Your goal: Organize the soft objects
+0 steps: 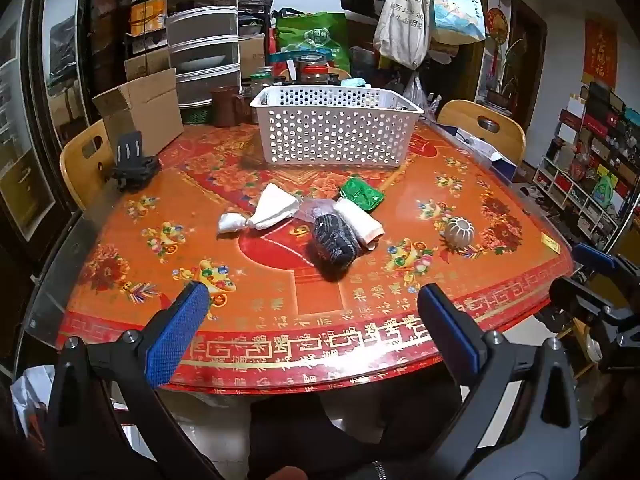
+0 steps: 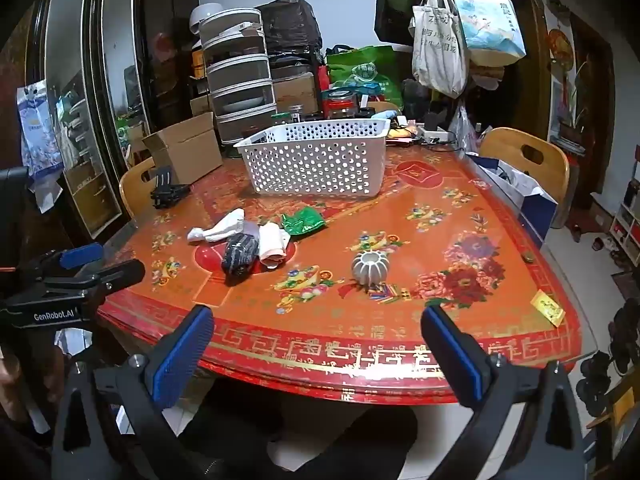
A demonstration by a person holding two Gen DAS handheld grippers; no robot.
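Observation:
A white perforated basket [image 1: 337, 130] [image 2: 316, 162] stands at the far middle of the red table. In front of it lie soft things: a white sock [image 1: 264, 210] [image 2: 218, 230], a dark rolled sock [image 1: 334, 238] [image 2: 239, 254], a white rolled cloth [image 1: 360, 220] [image 2: 273, 244] and a green packet [image 1: 361, 193] [image 2: 303, 221]. My left gripper [image 1: 312, 320] is open and empty over the near table edge, short of the pile. My right gripper [image 2: 318, 342] is open and empty at the near edge; it also shows at the right of the left wrist view [image 1: 600, 280].
A grey ribbed ball-shaped holder [image 1: 459, 232] [image 2: 370, 267] sits right of the pile. A cardboard box [image 1: 140, 114] and a black clamp [image 1: 134, 166] are at the far left. Wooden chairs [image 1: 484, 124] stand at the sides. Jars and clutter line the back.

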